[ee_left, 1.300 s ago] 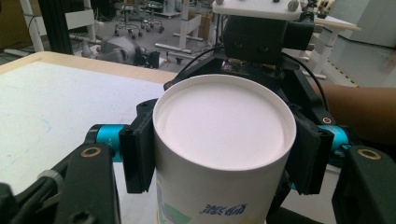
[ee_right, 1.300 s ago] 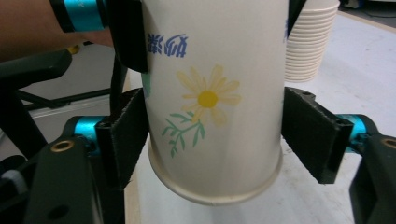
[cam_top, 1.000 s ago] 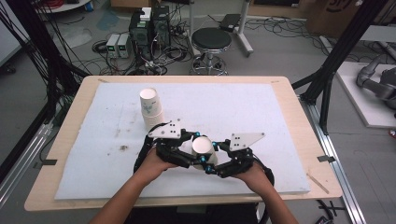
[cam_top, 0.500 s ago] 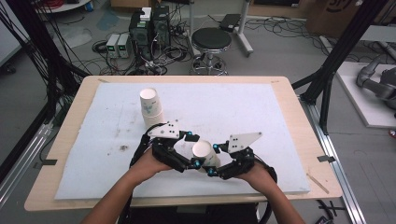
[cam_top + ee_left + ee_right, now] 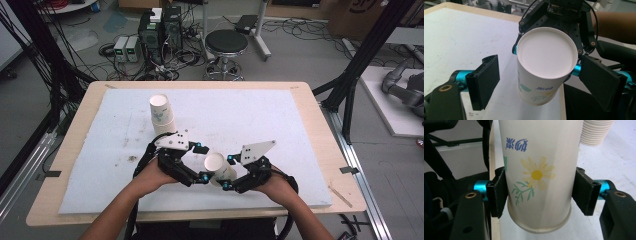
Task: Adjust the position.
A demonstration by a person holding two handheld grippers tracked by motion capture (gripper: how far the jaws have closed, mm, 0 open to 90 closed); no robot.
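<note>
While the right gripper squeezes it, the cup hangs in the air over the near part of the table, between the two hands. It is a paper cup, white and smooth, round like a tube that gets a bit wider at one end. It has a yellow flower with green leaves and some blue writing on its side. In the right gripper view the flat black fingers press on both sides of the cup, near its rolled rim, so they are shut tight on it.

Seen in the left gripper view, the round flat bottom of the cup faces the camera, plain white with a thin raised ring at the edge. The left gripper has just been opening its fingers. They now stand wide, one on each side of the cup, and do not touch it. Their pads look dull and a bit rough.

A stack of the same cups stands farther back on the table, well apart. White soft-looking cloth with a few dark spots covers the table, and a light wood edge shows all round it.
</note>
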